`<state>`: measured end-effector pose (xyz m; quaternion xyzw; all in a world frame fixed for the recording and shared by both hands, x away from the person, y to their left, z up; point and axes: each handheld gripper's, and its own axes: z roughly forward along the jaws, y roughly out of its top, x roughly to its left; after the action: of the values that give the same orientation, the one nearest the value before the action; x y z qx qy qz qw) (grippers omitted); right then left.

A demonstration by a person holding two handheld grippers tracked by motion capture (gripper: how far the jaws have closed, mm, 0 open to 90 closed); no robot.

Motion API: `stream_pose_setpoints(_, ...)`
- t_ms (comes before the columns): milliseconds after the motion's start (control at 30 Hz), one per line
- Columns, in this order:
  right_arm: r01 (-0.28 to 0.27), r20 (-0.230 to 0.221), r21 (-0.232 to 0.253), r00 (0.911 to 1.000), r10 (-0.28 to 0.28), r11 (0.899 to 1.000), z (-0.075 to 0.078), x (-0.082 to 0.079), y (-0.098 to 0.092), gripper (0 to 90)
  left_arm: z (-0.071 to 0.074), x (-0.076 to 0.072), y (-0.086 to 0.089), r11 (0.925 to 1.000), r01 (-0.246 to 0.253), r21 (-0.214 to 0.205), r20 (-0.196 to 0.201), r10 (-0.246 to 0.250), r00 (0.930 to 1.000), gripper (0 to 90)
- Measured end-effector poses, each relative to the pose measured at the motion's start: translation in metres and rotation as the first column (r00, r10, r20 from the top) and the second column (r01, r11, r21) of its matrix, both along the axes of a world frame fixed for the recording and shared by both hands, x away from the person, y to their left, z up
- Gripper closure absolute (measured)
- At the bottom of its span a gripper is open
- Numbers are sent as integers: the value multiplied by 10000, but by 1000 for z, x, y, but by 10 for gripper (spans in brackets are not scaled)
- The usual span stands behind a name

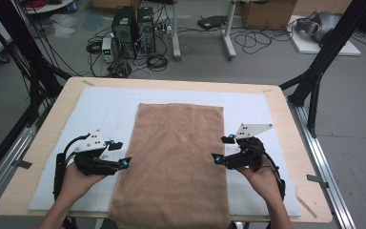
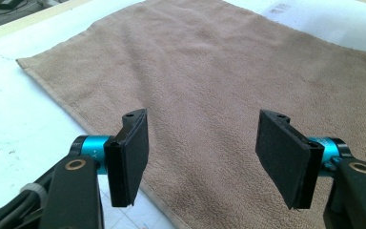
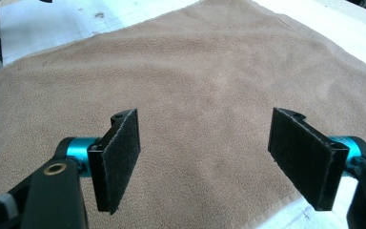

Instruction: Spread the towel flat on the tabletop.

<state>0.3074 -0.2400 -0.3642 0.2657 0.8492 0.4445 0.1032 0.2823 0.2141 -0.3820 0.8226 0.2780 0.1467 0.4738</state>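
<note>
A tan towel (image 1: 174, 162) lies flat on the white mat (image 1: 105, 107), its near end hanging over the table's front edge. My left gripper (image 1: 122, 153) hovers at the towel's left edge, open, nothing between its pads. In the left gripper view the towel (image 2: 209, 81) spreads beyond my open left gripper (image 2: 209, 160). My right gripper (image 1: 221, 149) hovers at the towel's right edge, also open and empty. The right gripper view looks across the towel (image 3: 195, 86) past my open right gripper (image 3: 219, 164).
The mat covers a wooden table (image 1: 286, 109) framed by black struts (image 1: 324, 57). On the floor beyond stand computer towers (image 1: 133, 31), tangled cables (image 1: 157, 59) and cardboard boxes (image 1: 267, 12). A hand (image 1: 76, 183) holds each gripper near the front edge.
</note>
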Motion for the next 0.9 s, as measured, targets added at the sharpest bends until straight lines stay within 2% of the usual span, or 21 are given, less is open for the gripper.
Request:
stream_pose_setpoints(433,84,-14,-30,10000,-84,10000,-1,-2,-5,247,-1,4,-5,10000,98,2,-42,-98,9999,360)
stream_pose_setpoints(633,234,-35,-24,9997,-234,9997,2,-1,-8,245,2,12,-5,10000,81,13,-65,-81,9999,362)
stream_pose_setpoints(900,306,32,-192,9995,-305,9993,7,10,-9,241,10,29,-9,9996,-264,113,118,263,9996,365)
